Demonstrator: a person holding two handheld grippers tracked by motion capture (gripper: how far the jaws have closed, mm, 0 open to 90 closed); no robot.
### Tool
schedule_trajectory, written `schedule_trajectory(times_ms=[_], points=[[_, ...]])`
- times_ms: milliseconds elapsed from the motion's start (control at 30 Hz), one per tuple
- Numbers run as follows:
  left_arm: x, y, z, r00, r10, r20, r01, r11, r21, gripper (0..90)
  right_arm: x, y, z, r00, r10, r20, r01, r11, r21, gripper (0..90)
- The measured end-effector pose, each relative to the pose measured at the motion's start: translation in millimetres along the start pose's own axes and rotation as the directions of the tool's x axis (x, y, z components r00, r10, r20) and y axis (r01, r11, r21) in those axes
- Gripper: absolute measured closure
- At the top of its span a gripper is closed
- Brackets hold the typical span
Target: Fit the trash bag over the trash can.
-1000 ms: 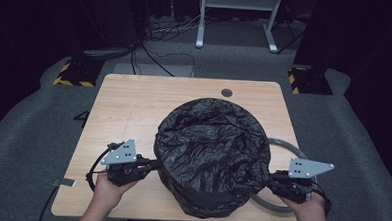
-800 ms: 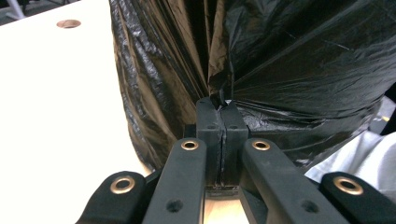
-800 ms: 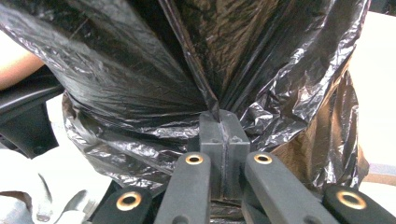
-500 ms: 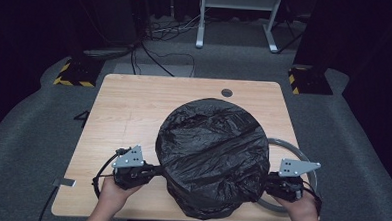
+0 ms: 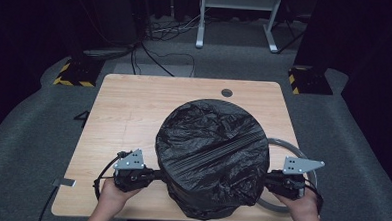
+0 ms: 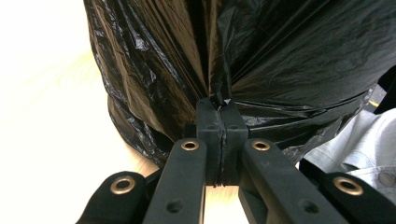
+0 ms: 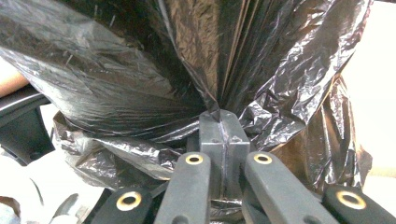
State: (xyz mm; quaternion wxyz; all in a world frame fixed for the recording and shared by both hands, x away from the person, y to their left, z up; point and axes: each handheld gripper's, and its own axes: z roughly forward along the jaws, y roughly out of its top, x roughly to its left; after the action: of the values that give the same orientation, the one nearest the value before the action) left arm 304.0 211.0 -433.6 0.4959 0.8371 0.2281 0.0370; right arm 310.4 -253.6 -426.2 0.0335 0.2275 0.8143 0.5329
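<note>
I have the black bin bag [image 5: 212,156] pinched on both sides. It is pulled over a round drum-like shape that stands on the near half of the wooden table [image 5: 134,113], right of the middle, its top stretched flat with fine creases running across it. My left gripper [image 5: 157,175] sits at the bag's near left flank, low down by the table top, and my left hand [image 5: 115,192] is wrapped around its body. In the left gripper view my two pads are pressed flat together with a thin fold of the black film caught between their tips, and the plastic fans out from that pinch in tight pleats. My right gripper [image 5: 267,179] is at the near right flank, held by my right hand [image 5: 300,205], and the right gripper view shows the same: pads closed on a gathered fold, pleats spreading up and away from it. A grey ring [image 5: 287,144] lies on the table's right edge, partly behind the bag.
</note>
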Motion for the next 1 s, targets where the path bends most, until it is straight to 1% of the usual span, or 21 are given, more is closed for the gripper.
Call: schedule_trajectory(times_ms=[67,100,133,167,200,233,267,333,367,400,500,567,600,700,767,833,867,933,967,1000], points=[[0.5,-1.6,-3.7,0.9999,-0.011,-0.006,0.011,0.9995,-0.029,88.2,0.0,-1.6,0.0,1.0,0.004,-0.004,-0.004,1.0,0.002,90.0],[0.8,-2.5,-5.8,0.9997,-0.011,-0.023,0.01,0.9991,-0.042,83.0,-0.2,-2.0,-0.4,0.9999,-0.003,-0.009,0.003,1.0,0.005,89.6],[1.5,-3.2,-7.8,0.9992,-0.022,-0.032,0.02,0.9984,-0.052,74.2,-0.3,-2.5,-1.0,0.9998,-0.015,-0.016,0.015,1.0,0.001,79.7],[3.1,-3.7,-9.9,0.9989,-0.035,-0.032,0.033,0.9976,-0.061,63.5,-0.4,-3.5,-2.1,0.9996,-0.024,-0.011,0.024,0.999,-0.025,63.1],[4.7,-4.1,-12.3,0.9979,-0.056,-0.032,0.053,0.9962,-0.068,54.0,-0.7,-4.3,-3.9,0.9995,-0.032,0.0,0.032,0.998,-0.059,56.2],[5.9,-4.9,-15.4,0.9974,-0.065,-0.029,0.063,0.9948,-0.08,49.7,-0.6,-4.5,-6.9,0.9994,-0.035,-0.005,0.034,0.997,-0.074,55.4],[6.8,-5.6,-19.0,0.9974,-0.064,-0.032,0.061,0.9933,-0.098,47.2,-0.2,-4.3,-10.1,0.9991,-0.041,-0.009,0.04,0.996,-0.081,51.9],[7.3,-6.0,-26.3,0.9964,-0.07,-0.048,0.063,0.9894,-0.131,42.7,0.9,-2.6,-17.1,0.9984,-0.056,-0.001,0.056,0.994,-0.092,44.6],[7.7,-5.9,-30.4,0.9961,-0.071,-0.054,0.062,0.9877,-0.143,41.3,0.8,-1.3,-20.9,0.9982,-0.06,0.001,0.06,0.993,-0.105,40.9],[7.9,-5.8,-34.4,0.9958,-0.071,-0.058,0.061,0.9857,-0.157,40.7,0.7,0.5,-25.4,0.9983,-0.058,0.005,0.058,0.992,-0.116,39.4],[6.9,-5.3,-44.9,0.9941,-0.066,-0.087,0.049,0.9817,-0.184,40.2,0.5,10.7,-40.0,0.9987,-0.049,0.013,0.051,0.987,-0.152,37.2],[6.2,-6.4,-50.3,0.9927,-0.071,-0.097,0.05,0.9767,-0.209,39.6,1.4,21.8,-49.0,0.9978,-0.061,0.026,0.064,0.984,-0.165,35.5],[6.5,-7.1,-52.8,0.9913,-0.076,-0.107,0.051,0.9754,-0.214,39.3,2.0,28.2,-53.2,0.9971,-0.068,0.033,0.073,0.982,-0.174,34.5],[7.8,-10.4,-59.1,0.9877,-0.089,-0.129,0.056,0.9691,-0.24,37.2,3.6,48.9,-64.5,0.9962,-0.078,0.039,0.085,0.976,-0.202,32.0],[6.9,-12.5,-62.6,0.9853,-0.091,-0.145,0.053,0.9685,-0.243,36.3,3.6,63.2,-70.2,0.9954,-0.085,0.043,0.093,0.971,-0.218,30.4],[4.3,-15.1,-67.1,0.9824,-0.084,-0.167,0.043,0.9704,-0.238,36.3,3.5,78.2,-74.2,0.9955,-0.09,0.032,0.095,0.967,-0.235,29.4],[2.1,-16.7,-69.0,0.9807,-0.088,-0.174,0.045,0.9701,-0.239,36.3,3.7,86.1,-75.4,0.9952,-0.094,0.027,0.098,0.966,-0.24,28.8],[-2.1,-20.7,-73.9,0.9774,-0.09,-0.191,0.042,0.9693,-0.242,36.4,5.3,102.5,-76.2,0.9937,-0.112,0.013,0.111,0.962,-0.25,28.2],[-3.7,-23.3,-76.6,0.9764,-0.094,-0.194,0.045,0.9685,-0.245,36.4,6.5,110.9,-75.7,0.9927,-0.12,0.008,0.119,0.961,-0.249,27.9],[-5.1,-26.1,-79.3,0.9744,-0.098,-0.202,0.047,0.9692,-0.242,36.4,7.8,119.4,-74.5,0.9913,-0.131,0.002,0.128,0.961,-0.247,27.5]])
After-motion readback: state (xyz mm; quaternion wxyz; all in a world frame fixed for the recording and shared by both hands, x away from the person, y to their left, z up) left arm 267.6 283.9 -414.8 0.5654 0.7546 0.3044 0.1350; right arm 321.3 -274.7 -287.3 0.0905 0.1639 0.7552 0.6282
